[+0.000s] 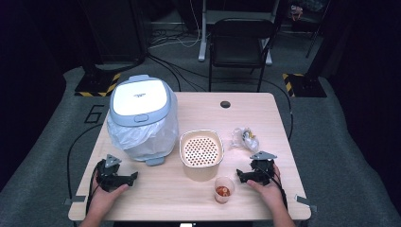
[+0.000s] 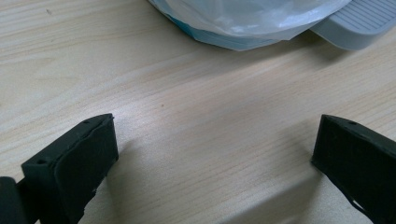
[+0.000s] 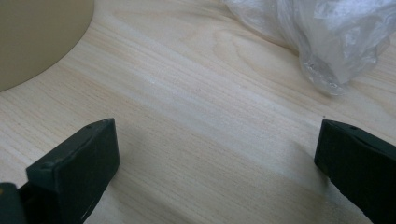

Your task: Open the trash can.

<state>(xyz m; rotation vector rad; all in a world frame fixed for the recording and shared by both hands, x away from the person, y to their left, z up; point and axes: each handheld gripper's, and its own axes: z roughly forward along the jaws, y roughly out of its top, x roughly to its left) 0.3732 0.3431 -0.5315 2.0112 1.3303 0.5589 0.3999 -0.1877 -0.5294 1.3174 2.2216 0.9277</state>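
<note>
- both grippers rest on the wooden table (image 1: 189, 194), jaws spread wide with nothing between them: left gripper (image 1: 134, 176), right gripper (image 1: 239, 175).
- just left of the right gripper, a clear cup (image 1: 223, 189) holds something reddish-brown.
- beyond that gripper lies a crumpled clear bag (image 1: 244, 138), contents too small to tell.
- between the grippers, farther off, stands a beige perforated basket (image 1: 201, 151).
- beyond the left gripper, a lidded bin (image 1: 141, 116) lined with a white bag; its lid writing is unreadable.
</note>
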